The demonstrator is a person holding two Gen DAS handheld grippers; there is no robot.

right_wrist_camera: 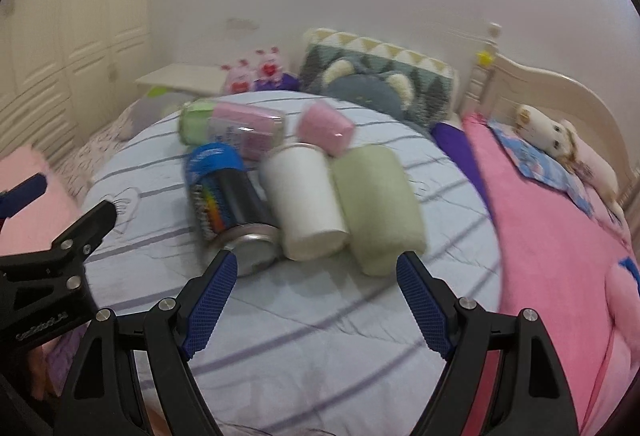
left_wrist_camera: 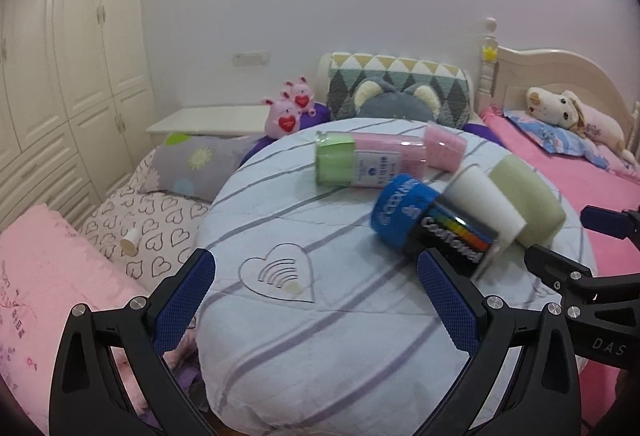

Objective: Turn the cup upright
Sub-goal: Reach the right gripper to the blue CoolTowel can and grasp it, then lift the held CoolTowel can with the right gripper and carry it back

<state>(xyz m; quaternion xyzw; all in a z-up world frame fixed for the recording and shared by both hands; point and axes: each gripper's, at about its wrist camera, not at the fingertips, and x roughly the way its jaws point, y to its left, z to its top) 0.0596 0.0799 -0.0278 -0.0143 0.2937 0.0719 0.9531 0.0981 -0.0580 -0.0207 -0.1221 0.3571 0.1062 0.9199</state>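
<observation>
A white cup [right_wrist_camera: 306,202] lies on its side on the round striped table [right_wrist_camera: 320,336], between a black spray can with a blue cap [right_wrist_camera: 228,200] and a rolled green towel [right_wrist_camera: 378,206]. It also shows in the left wrist view [left_wrist_camera: 484,206], beside the can [left_wrist_camera: 436,228] and the towel [left_wrist_camera: 528,206]. My right gripper [right_wrist_camera: 318,268] is open and empty, just in front of the cup. My left gripper [left_wrist_camera: 314,268] is open and empty, to the left of the can.
A clear tube of pink and green towels [left_wrist_camera: 360,162] and a pink roll [left_wrist_camera: 444,150] lie farther back on the table. A bed with pink covers [right_wrist_camera: 560,256] is to the right, with pillows and plush toys [left_wrist_camera: 290,112] behind. White wardrobes [left_wrist_camera: 60,56] stand at left.
</observation>
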